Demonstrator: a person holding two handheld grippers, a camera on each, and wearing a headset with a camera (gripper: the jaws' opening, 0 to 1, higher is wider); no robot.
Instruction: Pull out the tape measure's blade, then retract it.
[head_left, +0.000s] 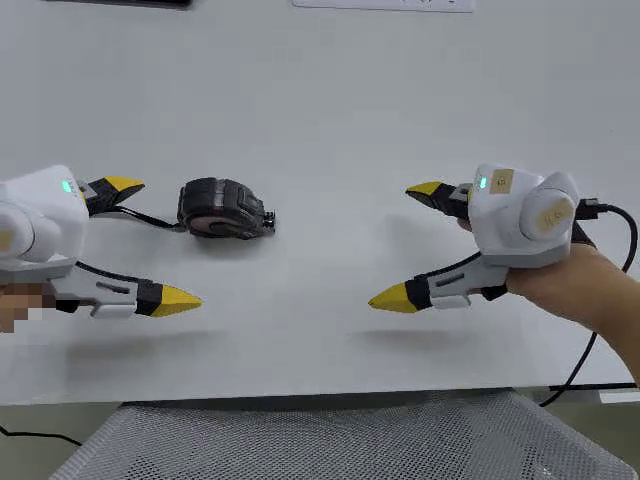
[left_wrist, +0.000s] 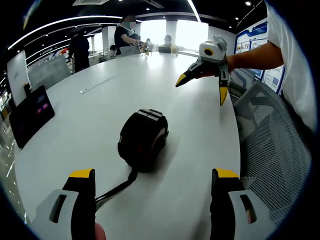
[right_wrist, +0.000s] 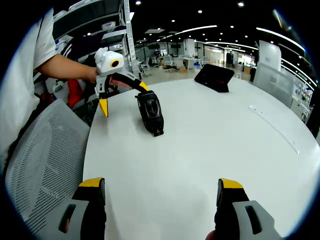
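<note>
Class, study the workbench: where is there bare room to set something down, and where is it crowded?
Bare table lies between the tape measure and the right tool, and across the far side beyond both tools. It is crowded at the left tool, whose open jaws face the tape measure close by.

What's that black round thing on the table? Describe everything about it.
The tape measure is a rounded black case, plastic or rubber by its look, with a reddish round side panel. No blade is out. It sits on the white table, a black cord trailing toward the left gripper; no fingers touch it.
</note>
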